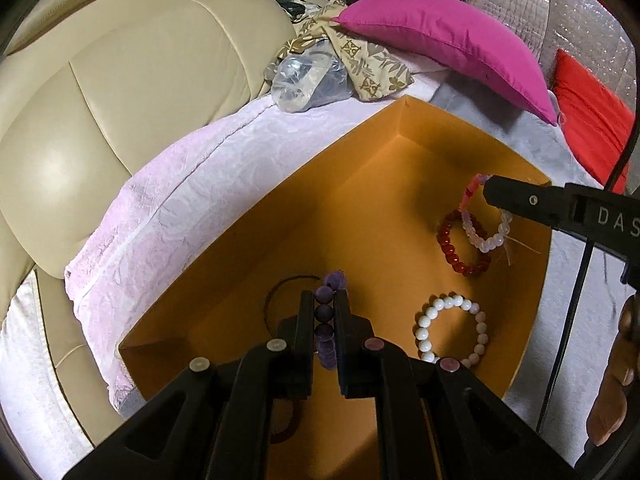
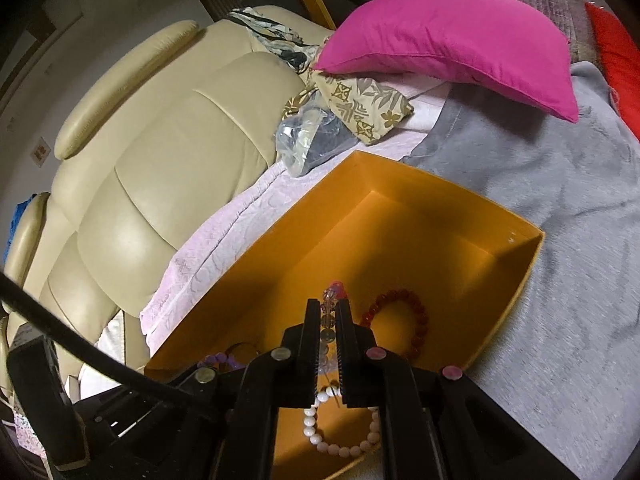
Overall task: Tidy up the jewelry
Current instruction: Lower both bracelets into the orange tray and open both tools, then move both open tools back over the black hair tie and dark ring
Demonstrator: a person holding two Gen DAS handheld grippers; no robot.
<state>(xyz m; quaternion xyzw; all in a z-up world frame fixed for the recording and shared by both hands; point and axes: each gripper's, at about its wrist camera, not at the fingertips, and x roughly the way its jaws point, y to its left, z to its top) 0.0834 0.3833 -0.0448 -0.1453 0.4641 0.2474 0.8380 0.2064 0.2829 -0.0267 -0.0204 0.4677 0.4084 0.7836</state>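
Observation:
An open orange box (image 1: 400,128) lies on the bed; it also shows in the right wrist view (image 2: 532,256). My left gripper (image 1: 325,300) is shut on a purple bead bracelet (image 1: 323,312) and holds it over the box's near left part. My right gripper (image 2: 329,312) is shut on a pale pink and clear bead bracelet (image 2: 329,300) above the box; in the left wrist view it (image 1: 490,190) holds that bracelet (image 1: 478,232) hanging. A red bead bracelet (image 1: 460,252) and a white bead bracelet (image 1: 448,328) lie on the box floor.
A thin dark ring (image 1: 276,296) lies in the box near the purple bracelet. A magenta pillow (image 1: 448,44), patterned cloth (image 1: 360,60) and a plastic bag (image 1: 308,80) lie beyond the box. A beige leather chair (image 1: 100,120) stands left. Grey blanket (image 2: 540,200) lies right.

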